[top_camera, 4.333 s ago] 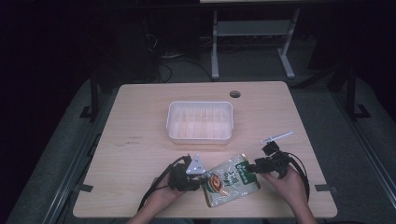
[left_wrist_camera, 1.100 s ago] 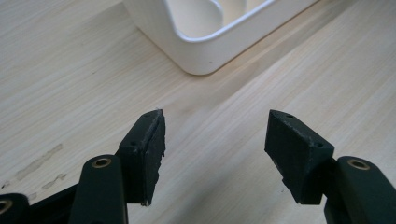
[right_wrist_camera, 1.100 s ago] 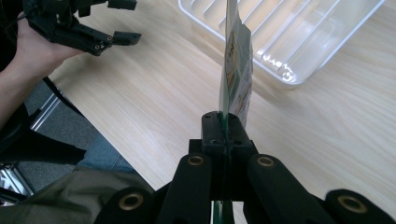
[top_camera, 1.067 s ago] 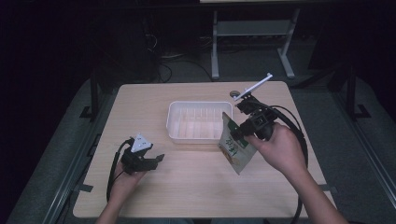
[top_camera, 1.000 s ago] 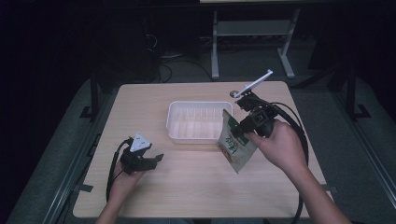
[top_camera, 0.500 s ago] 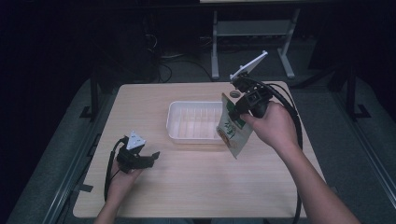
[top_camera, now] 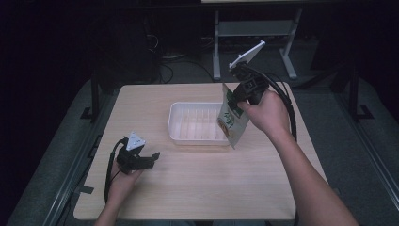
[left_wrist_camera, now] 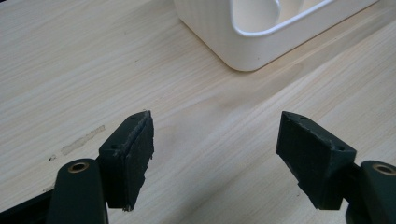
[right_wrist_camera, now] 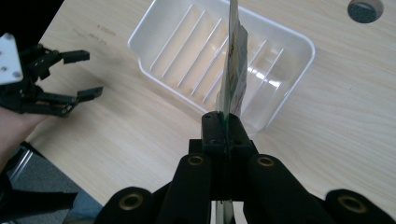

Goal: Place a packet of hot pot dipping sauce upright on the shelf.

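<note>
A green and white snack packet [top_camera: 232, 121] hangs upright over the right end of the white plastic tray [top_camera: 188, 123]. My right gripper [top_camera: 236, 97] is shut on its top edge. In the right gripper view the packet [right_wrist_camera: 236, 60] runs edge-on from the closed jaws of the right gripper [right_wrist_camera: 223, 125] over the ribbed tray [right_wrist_camera: 177, 46]. My left gripper [top_camera: 150, 159] rests on the table at the front left, apart from the tray. Its jaws have just been opening and stand open with nothing between them. The left gripper [left_wrist_camera: 215, 158] faces bare wood and a corner of the tray [left_wrist_camera: 247, 51].
The wooden table [top_camera: 207, 188] has bare room in front of the tray and at both sides. A round cable hole [right_wrist_camera: 364, 9] sits behind the tray at the right. A metal stand [top_camera: 254, 28] is on the floor beyond the far edge.
Both grippers were at the packet near the front edge. The left one has let go and drawn back left. The right one has carried the packet up and back over the tray's right end.
</note>
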